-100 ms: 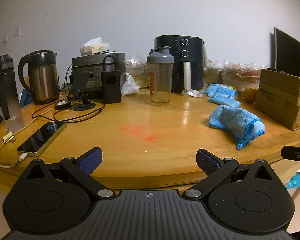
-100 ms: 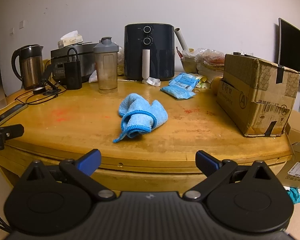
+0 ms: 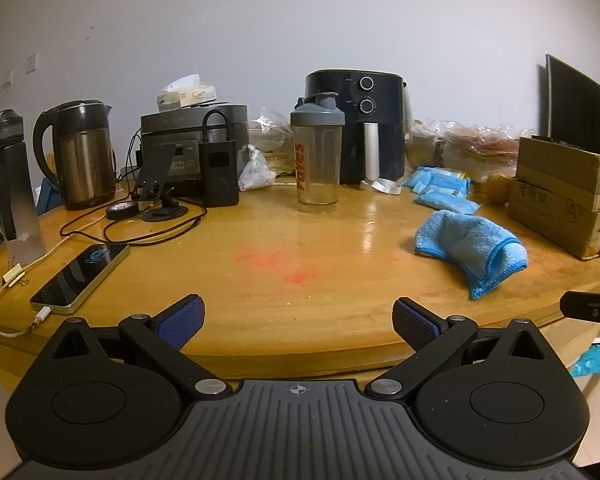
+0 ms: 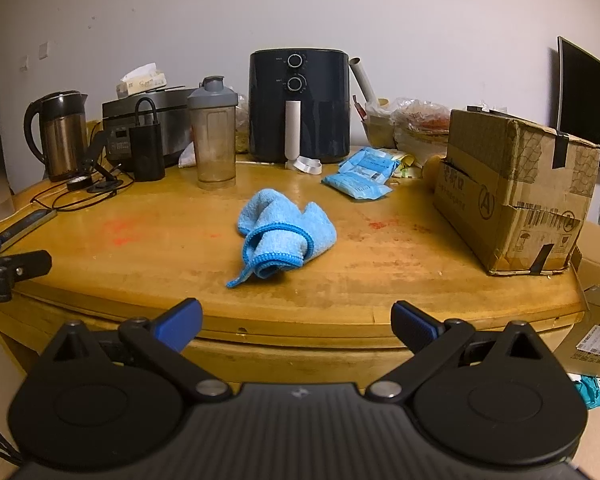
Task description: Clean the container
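You held the left hand-held gripper [image 3: 298, 316] and the right hand-held gripper [image 4: 296, 320] spread wide and empty at the near edge of the surface [image 4: 380, 256], likely for a clear view. The blue cloth [image 4: 284, 232] lay crumpled mid-surface, within reach for wiping. Farther back the lidded shaker container [image 3: 317, 152] stood upright, just left of the air fryer [image 4: 299, 108].

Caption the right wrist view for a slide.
Open right tongs face a crumpled blue microfibre cloth and a grey-lidded clear plastic shaker bottle on the wooden table.
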Available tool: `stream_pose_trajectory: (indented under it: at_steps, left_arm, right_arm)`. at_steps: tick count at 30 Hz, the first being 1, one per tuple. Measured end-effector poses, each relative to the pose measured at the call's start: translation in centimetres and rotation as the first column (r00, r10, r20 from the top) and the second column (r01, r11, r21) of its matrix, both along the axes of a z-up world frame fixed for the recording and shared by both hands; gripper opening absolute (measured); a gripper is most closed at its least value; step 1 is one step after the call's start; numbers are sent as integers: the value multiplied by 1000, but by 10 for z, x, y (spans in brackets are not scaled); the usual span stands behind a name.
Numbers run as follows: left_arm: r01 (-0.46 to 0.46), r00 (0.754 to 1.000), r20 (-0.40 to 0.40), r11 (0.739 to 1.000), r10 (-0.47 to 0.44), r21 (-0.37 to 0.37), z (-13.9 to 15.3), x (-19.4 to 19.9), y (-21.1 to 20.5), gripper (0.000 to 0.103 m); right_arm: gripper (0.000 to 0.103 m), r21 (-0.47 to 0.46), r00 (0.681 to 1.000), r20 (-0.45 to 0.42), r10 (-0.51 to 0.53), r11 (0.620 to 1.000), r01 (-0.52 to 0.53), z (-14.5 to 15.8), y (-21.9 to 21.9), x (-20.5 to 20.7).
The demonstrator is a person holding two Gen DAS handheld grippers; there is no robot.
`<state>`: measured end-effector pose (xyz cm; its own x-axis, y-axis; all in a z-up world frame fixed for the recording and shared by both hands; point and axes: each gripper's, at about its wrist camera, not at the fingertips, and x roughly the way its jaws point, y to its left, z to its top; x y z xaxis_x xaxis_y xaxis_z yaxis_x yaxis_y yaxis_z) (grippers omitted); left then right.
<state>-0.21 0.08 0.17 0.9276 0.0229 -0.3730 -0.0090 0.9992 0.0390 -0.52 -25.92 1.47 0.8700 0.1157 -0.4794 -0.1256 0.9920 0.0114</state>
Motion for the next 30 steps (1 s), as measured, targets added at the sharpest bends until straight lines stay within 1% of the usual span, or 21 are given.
stream_pose_trajectory:
  at_steps: [2,4,8,10,13,16,20,23,28,30]
  left_arm:
    - [10,1000,-5,999,-10,36,-1,1,-10,103]
    - [19,1000,-21,999,-18,32,-1,4,-14,103]
    - [48,998,-40,997,-50,-58,-3,10,0,103]
    - [60,997,-51,996,-63,-71,-5,13,1,103]
    - [61,996,-55,996,-65,-71,-5,15,1,103]
    - [59,997,-50,996,-62,-66,-5,16,0,103]
    - [55,998,-28,995,-58,-85,-5,14,3,103]
    - [53,998,-32,995,-56,-84,-5,15,3,103]
    - [83,997,2,989,-83,-119,-1,13,6,103]
    - [79,997,3,991,-79,-112,-2,13,5,103]
  right_arm:
    - [103,4,1000,13,0,1000,0,0,-1,-1]
    - [103,6,1000,22,1,1000,-1,0,-2,-1]
    - [103,5,1000,21,-3,1000,3,0,-2,-1]
    - [103,3,1000,14,-6,1000,6,1,0,0]
    - [103,5,1000,9,-6,1000,6,0,0,2]
    - [103,8,1000,5,-5,1000,5,0,-1,4]
    - [103,12,1000,0,-3,1000,3,-1,-2,6]
    - [103,16,1000,-4,-2,1000,2,-1,-2,8]
    - [103,24,1000,-6,-3,1000,3,-2,-3,9]
    - [103,29,1000,-6,-2,1000,2,-3,-3,10]
